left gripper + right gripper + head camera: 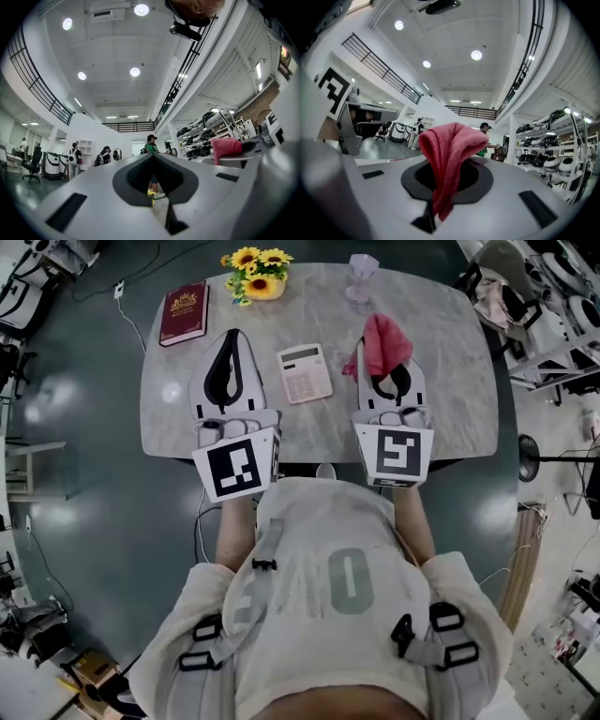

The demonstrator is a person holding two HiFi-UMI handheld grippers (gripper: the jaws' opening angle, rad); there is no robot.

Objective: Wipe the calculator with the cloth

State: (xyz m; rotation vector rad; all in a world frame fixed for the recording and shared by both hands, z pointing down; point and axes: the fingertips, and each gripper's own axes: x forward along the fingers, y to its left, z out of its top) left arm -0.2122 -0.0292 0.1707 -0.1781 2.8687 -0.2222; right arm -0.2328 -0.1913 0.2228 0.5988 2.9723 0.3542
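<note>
While both tools are held over the near edge of the tabletop (450, 390), the cloth (449, 145) is pinched in the right tool (440, 187), and the calculator (305, 373) lies flat on the tabletop between the two.

The jaws of the left tool (153, 157) are pressed together, with nothing caught between them. The jaws of the right tool are closed on the pink cloth, which is bunched above the tips and hangs in a fold down the seam. The calculator is seen face up near the middle of the tabletop, apart from both tools and not touched by the cloth. At the far side of the tabletop a dark red book (184, 312), a bunch of yellow flowers (257, 271) and a clear glass (362, 277) are set, well apart from the calculator.
</note>
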